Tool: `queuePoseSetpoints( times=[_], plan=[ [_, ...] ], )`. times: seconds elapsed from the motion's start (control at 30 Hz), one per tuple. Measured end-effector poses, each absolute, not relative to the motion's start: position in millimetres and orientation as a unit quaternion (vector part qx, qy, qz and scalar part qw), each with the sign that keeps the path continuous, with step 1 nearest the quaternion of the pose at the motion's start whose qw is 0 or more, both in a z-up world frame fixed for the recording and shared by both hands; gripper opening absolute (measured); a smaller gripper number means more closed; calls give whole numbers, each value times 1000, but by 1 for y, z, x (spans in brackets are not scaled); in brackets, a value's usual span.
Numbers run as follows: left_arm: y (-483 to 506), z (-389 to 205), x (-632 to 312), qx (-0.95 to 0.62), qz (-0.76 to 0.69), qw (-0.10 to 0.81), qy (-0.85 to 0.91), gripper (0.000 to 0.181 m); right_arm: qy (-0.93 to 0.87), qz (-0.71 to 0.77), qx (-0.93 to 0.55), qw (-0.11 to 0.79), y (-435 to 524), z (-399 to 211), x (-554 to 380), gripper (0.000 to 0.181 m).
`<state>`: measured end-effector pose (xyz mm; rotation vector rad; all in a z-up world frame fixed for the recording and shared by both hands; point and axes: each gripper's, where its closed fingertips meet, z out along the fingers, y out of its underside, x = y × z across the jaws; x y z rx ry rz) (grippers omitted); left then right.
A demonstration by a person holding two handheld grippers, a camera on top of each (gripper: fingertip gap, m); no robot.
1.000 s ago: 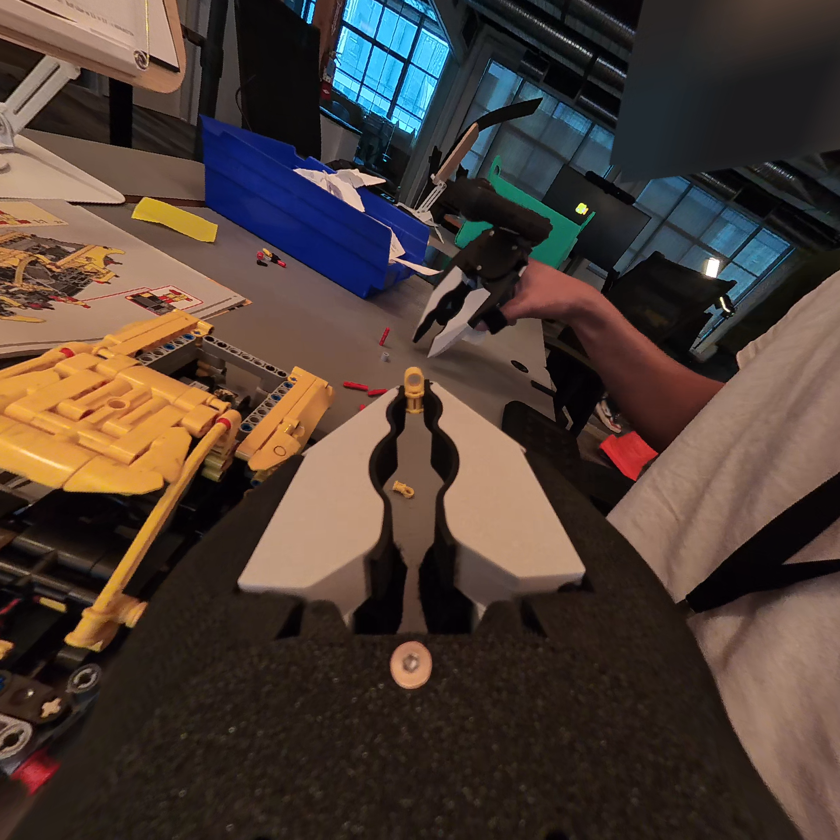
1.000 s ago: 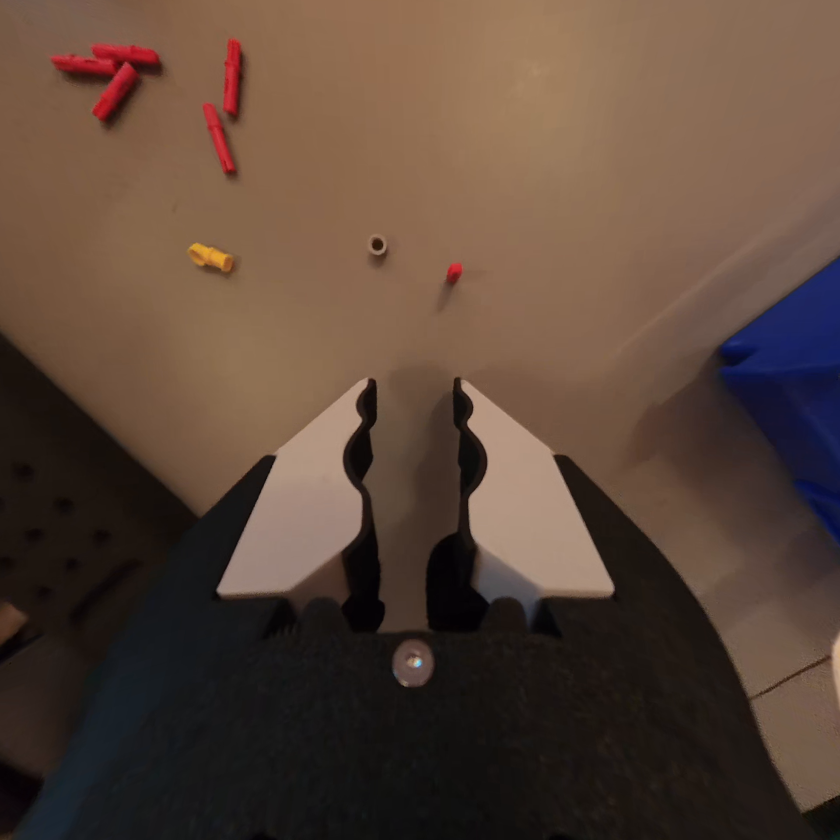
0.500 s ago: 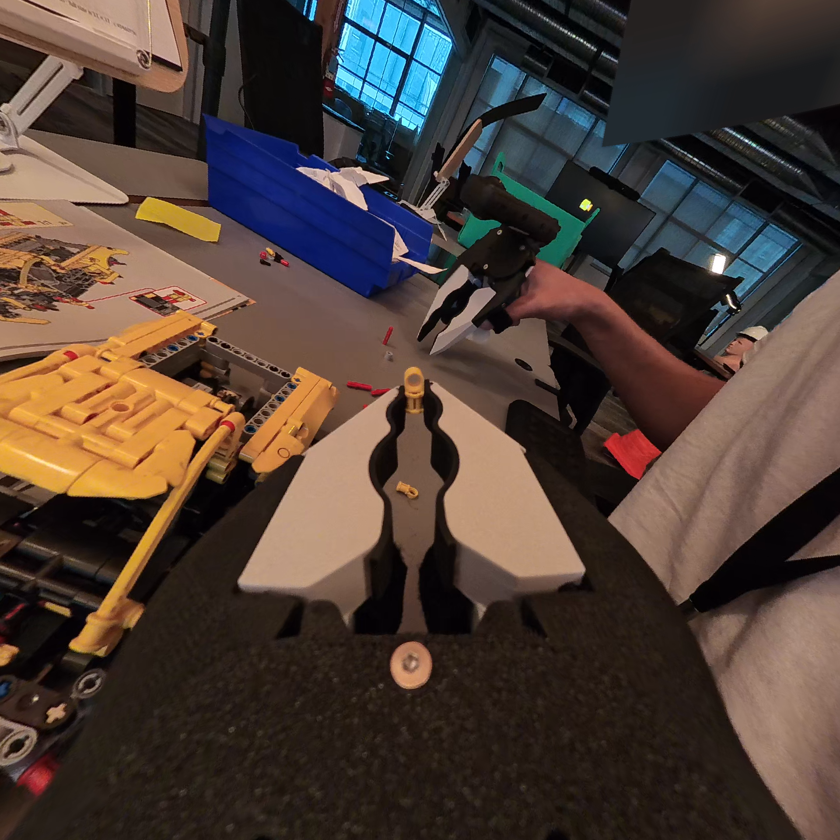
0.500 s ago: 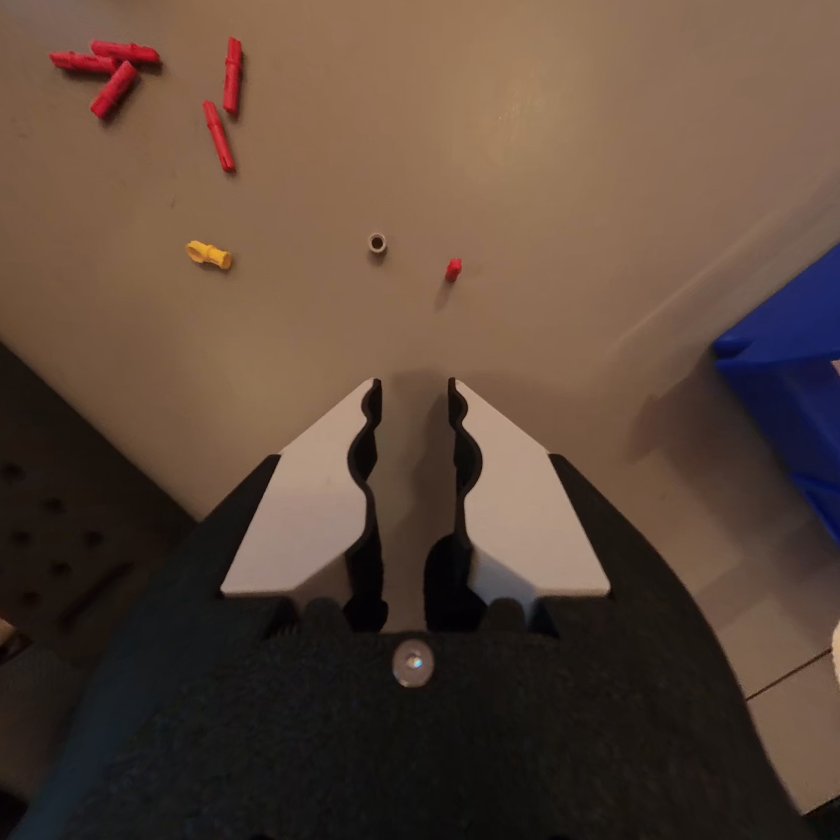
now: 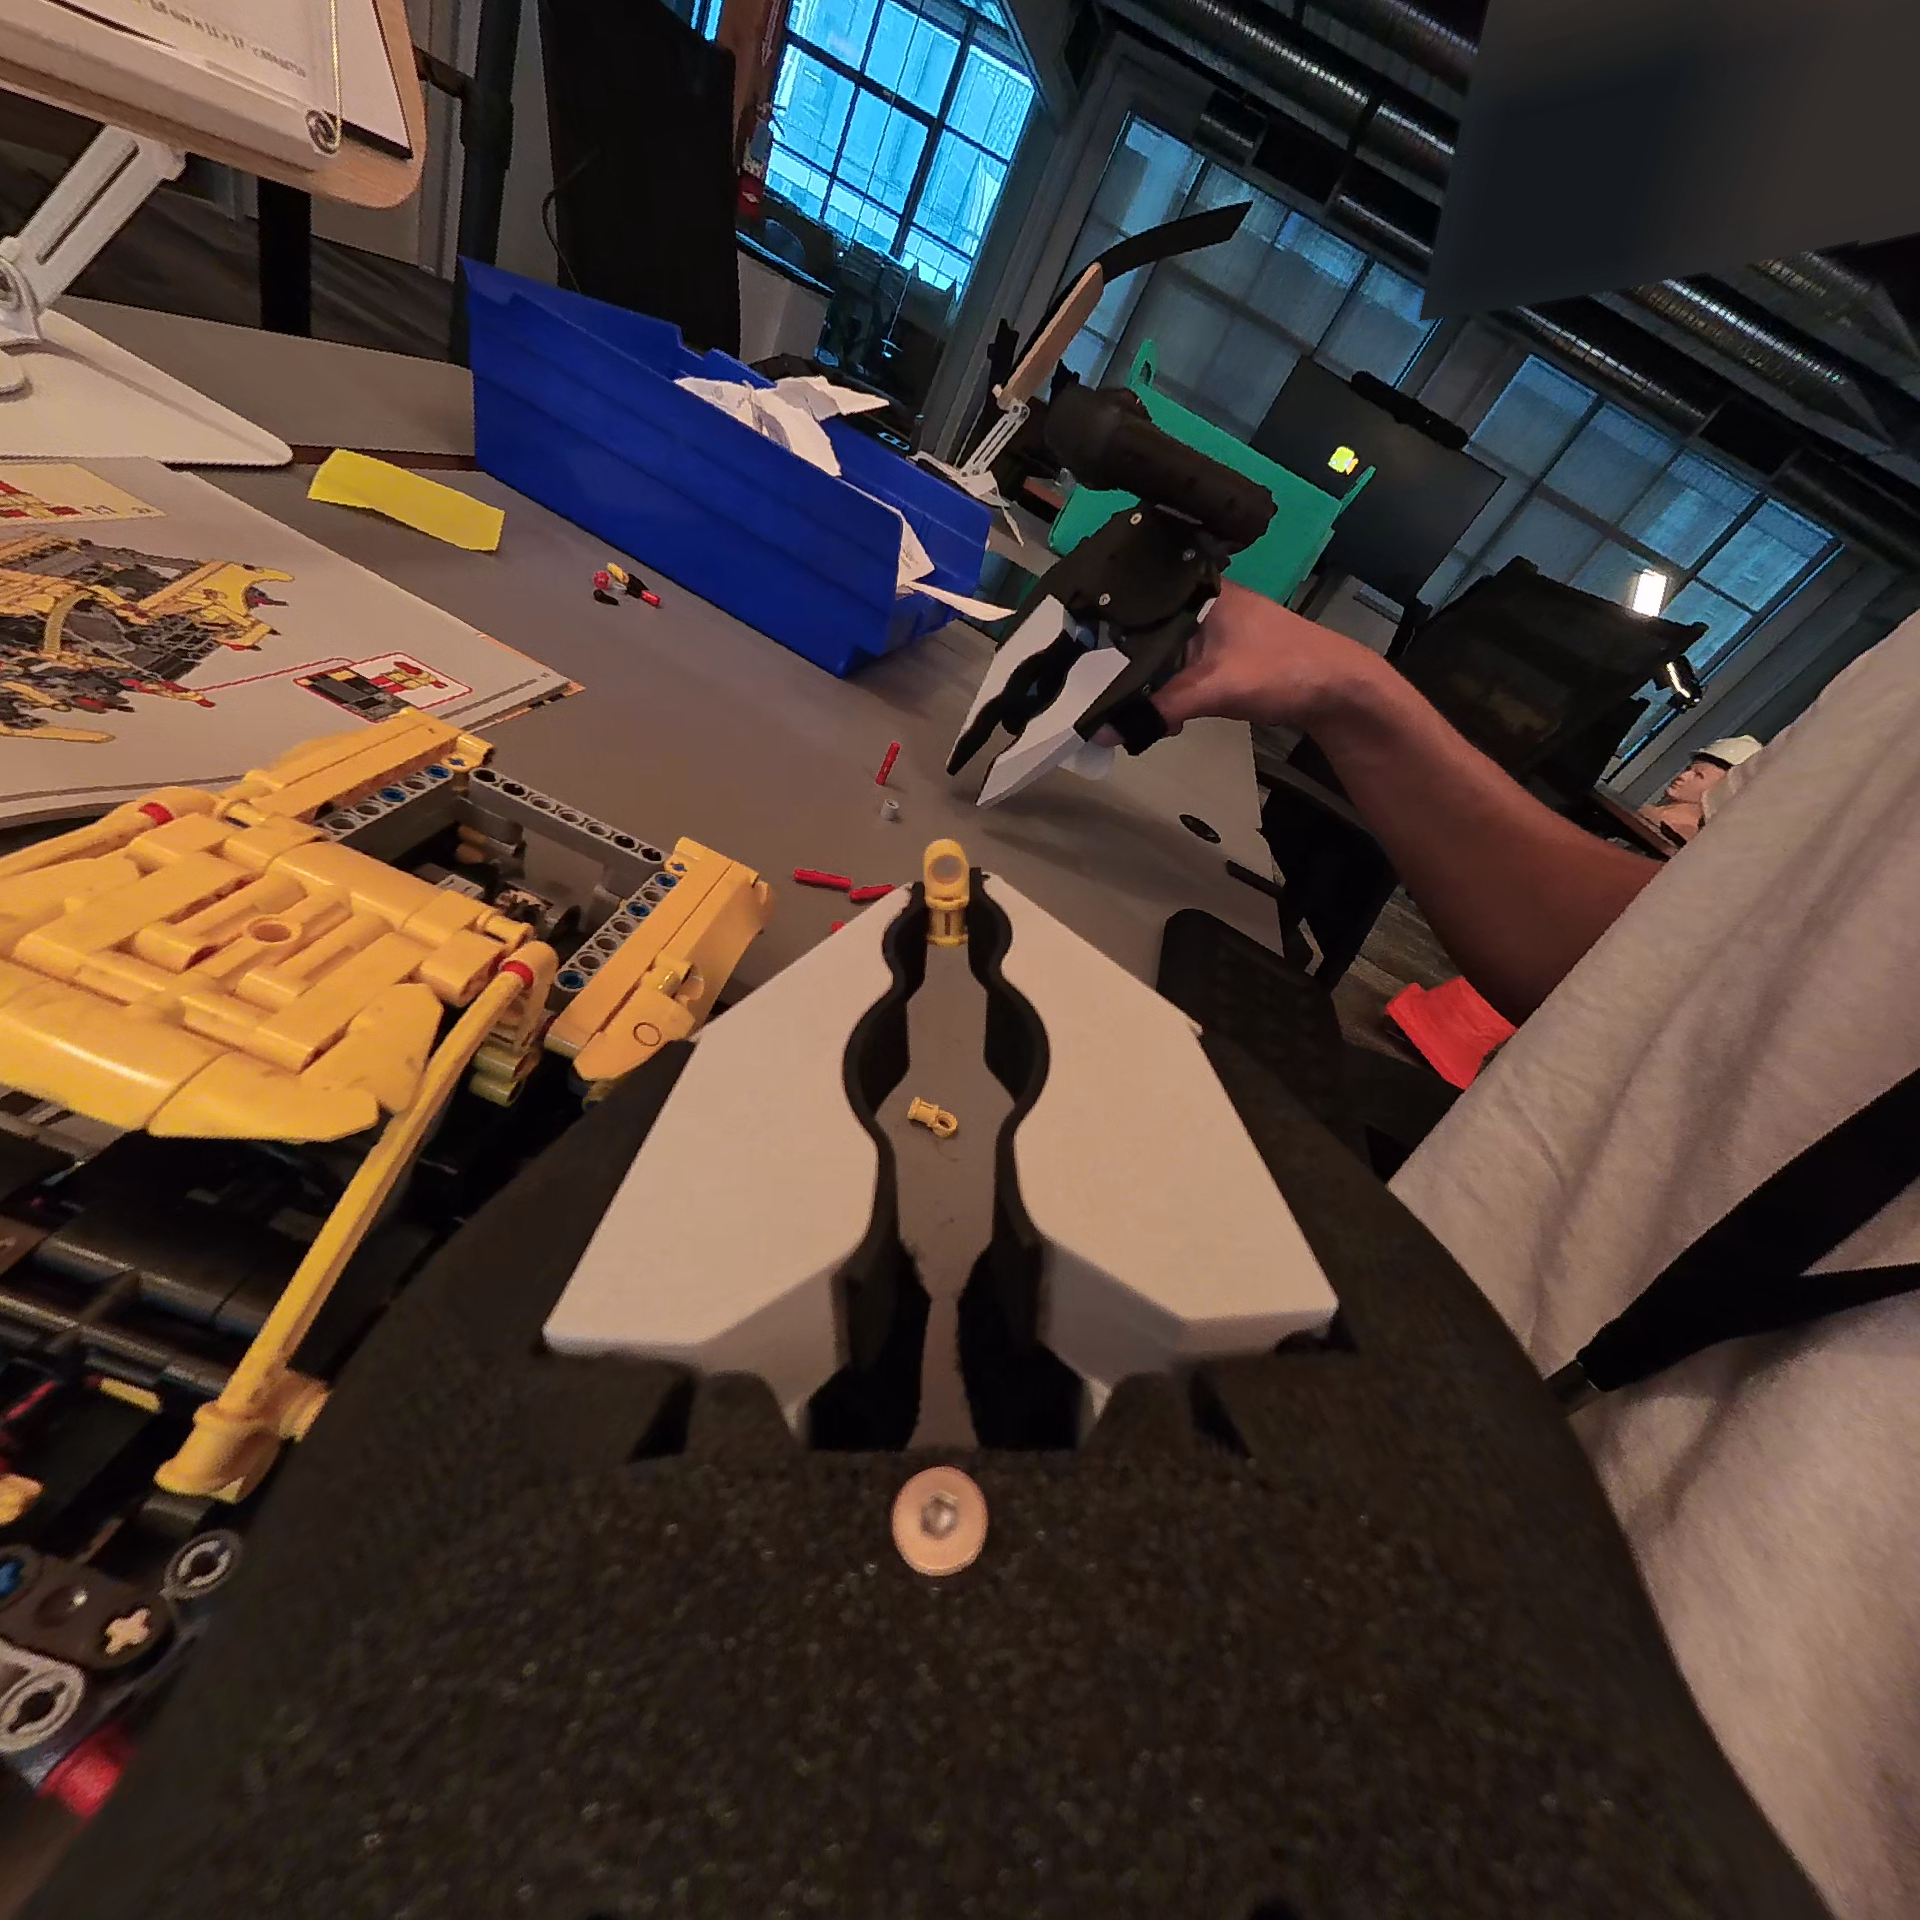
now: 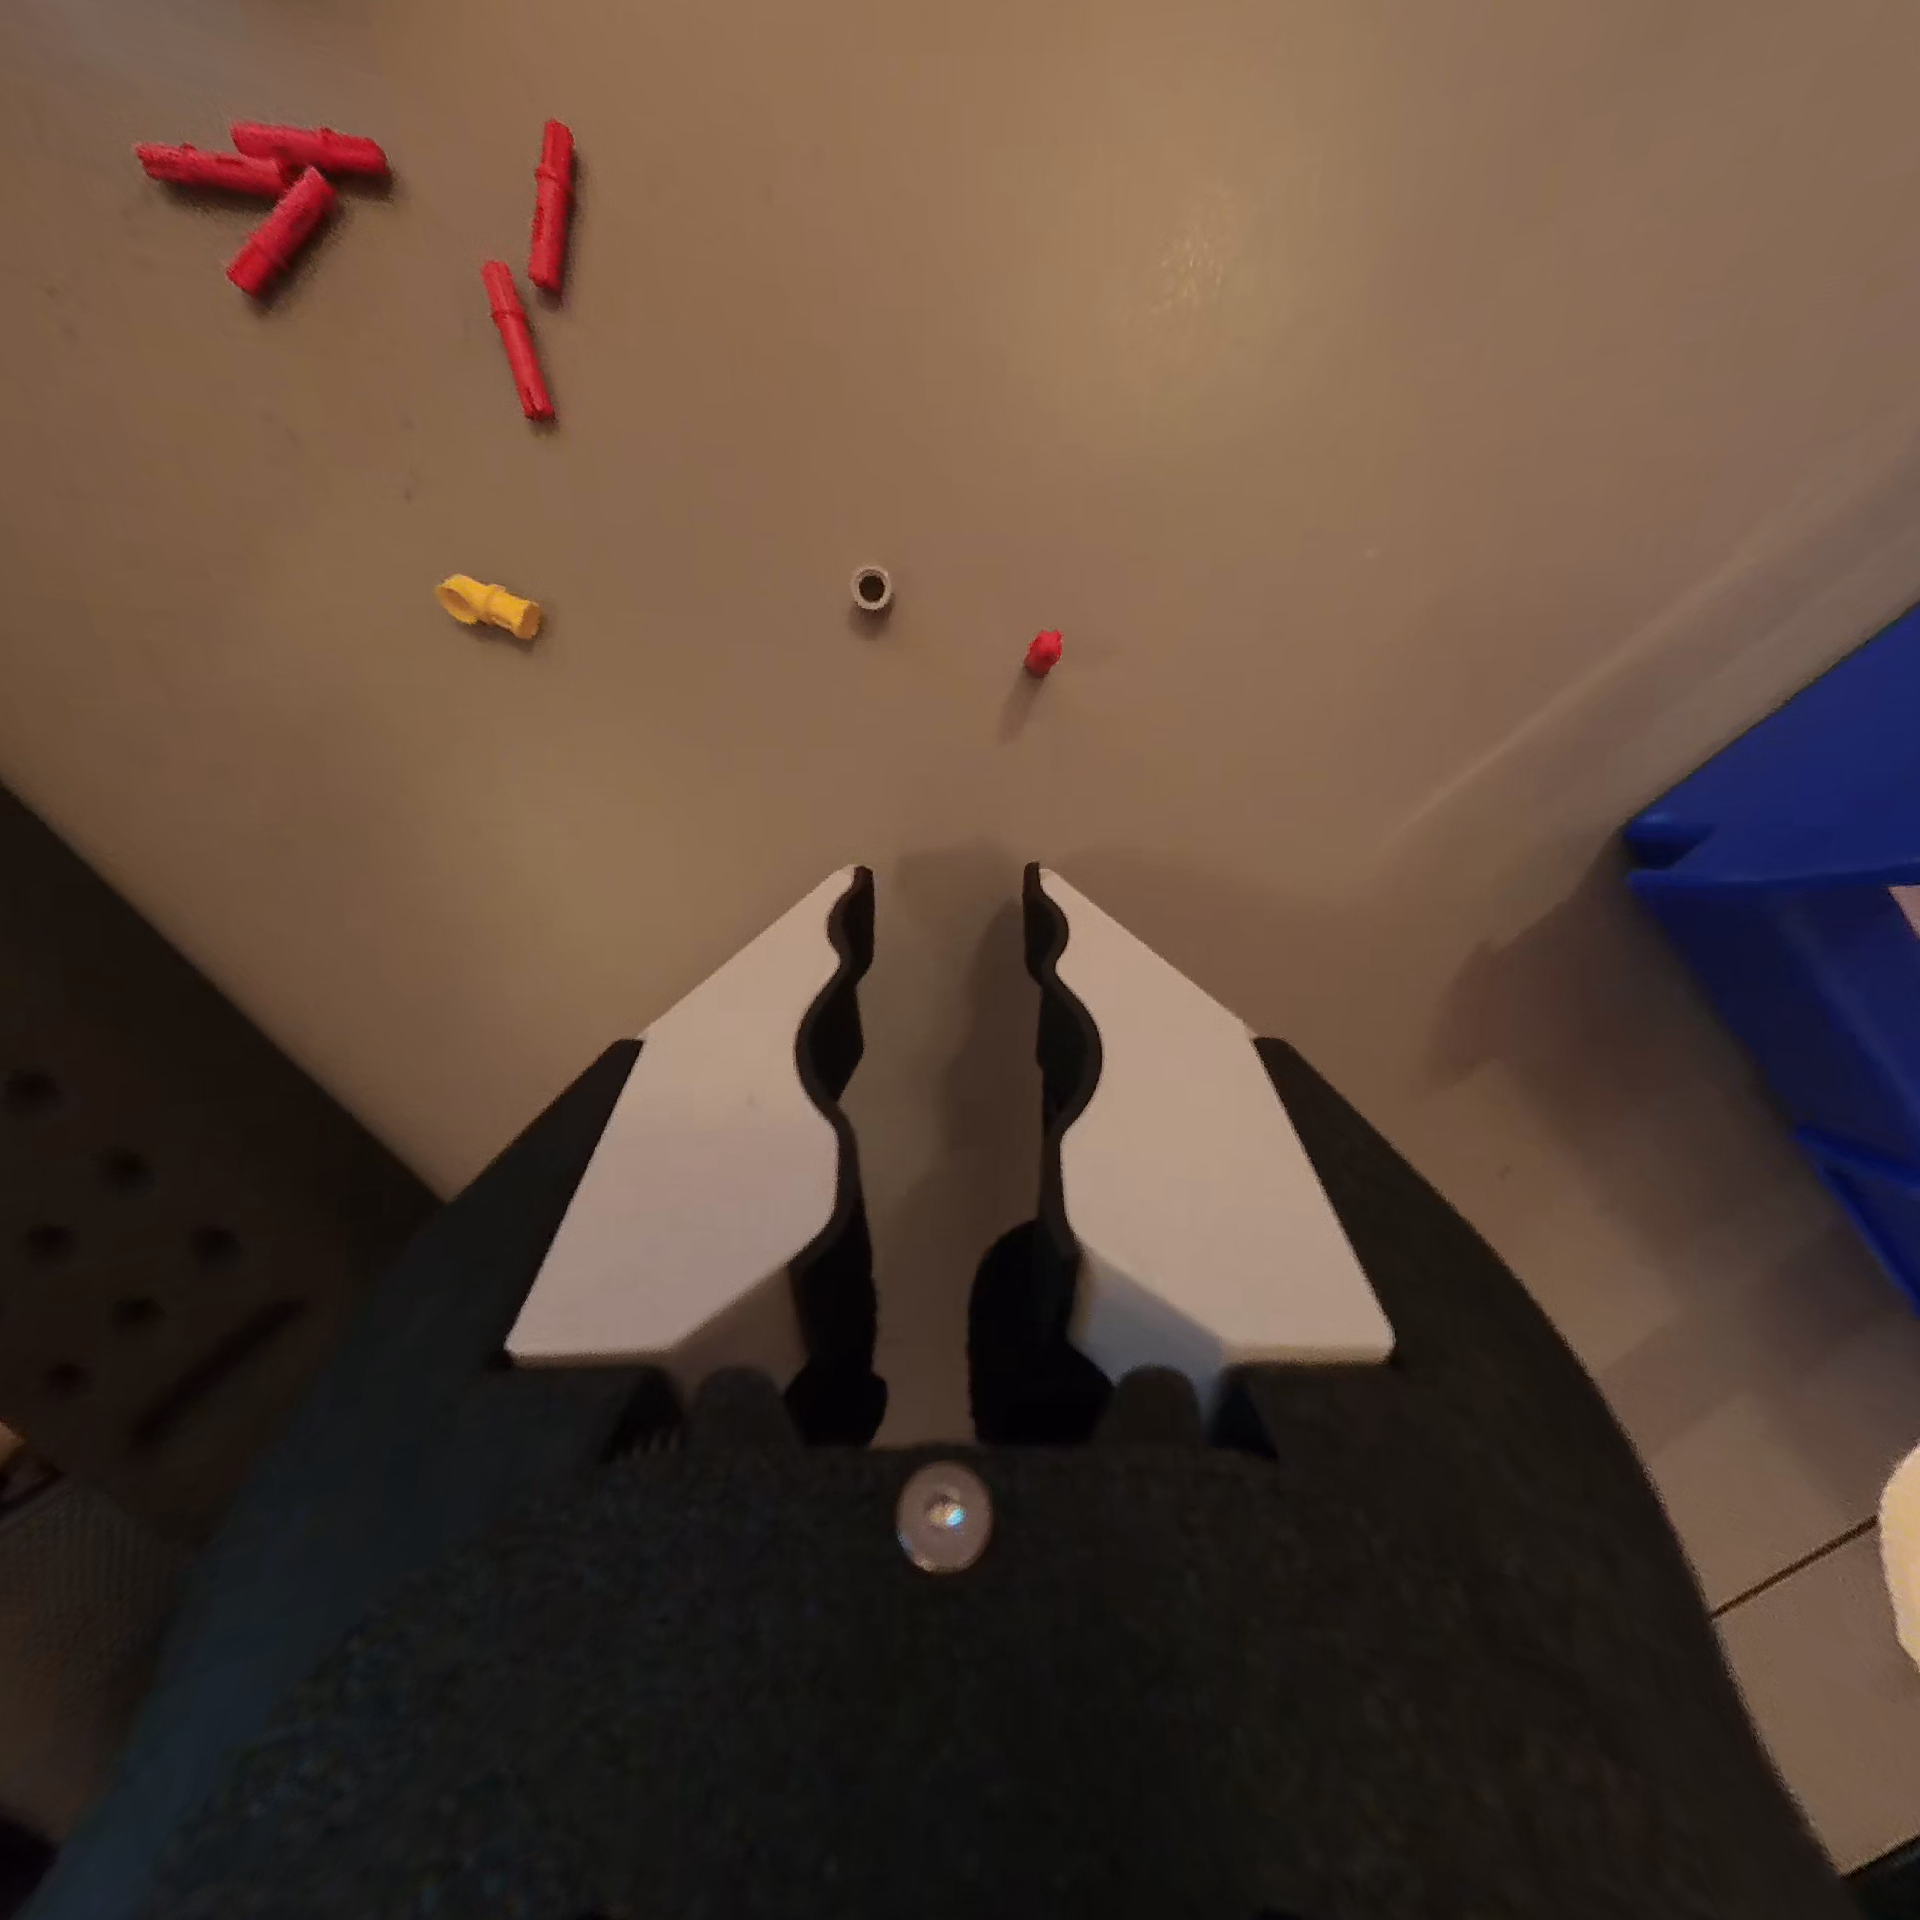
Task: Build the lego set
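Grey tabletop (image 6: 1247, 364) carries loose parts. Beside the small grey ring bush (image 6: 872, 587), the right gripper (image 6: 945, 878) hovers narrowly parted, likely choosing; the left gripper (image 5: 945, 894) pinches a yellow plastic connector pin (image 5: 945, 878), ready for fitting.

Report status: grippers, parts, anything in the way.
Left gripper shut on yellow pin. Right gripper open, empty, above table. Grey bush and red pin just ahead. Path clear.

blue bin (image 5: 707, 499) on grey table (image 5: 727, 717), crumpled paper (image 5: 779, 405) inside. yellow tape strip (image 5: 405, 499) near bin. green bin (image 5: 1288, 520) behind. red scrap (image 5: 1449, 1023) below table edge.
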<state>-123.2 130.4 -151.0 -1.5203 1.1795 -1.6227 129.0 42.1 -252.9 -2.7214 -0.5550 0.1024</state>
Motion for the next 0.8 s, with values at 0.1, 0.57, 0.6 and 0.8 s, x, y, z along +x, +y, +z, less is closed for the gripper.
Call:
queuePoseSetpoints(
  times=[0.1, 0.57, 0.6, 0.8],
  plan=[
    [130, -150, -123, -573, -614, 309, 446, 6, -196, 35, -961, 190, 46, -250, 131, 27],
    [129, -151, -123, -571, -606, 319, 453, 6, -217, 17, -956, 198, 63, -244, 129, 27],
    [129, -151, -123, -571, -605, 320, 454, 6, -219, 16, -955, 201, 63, -243, 129, 26],
    [125, -152, -122, -568, -600, 321, 464, 6, -212, 22, -955, 208, 69, -241, 130, 27]
  ],
)
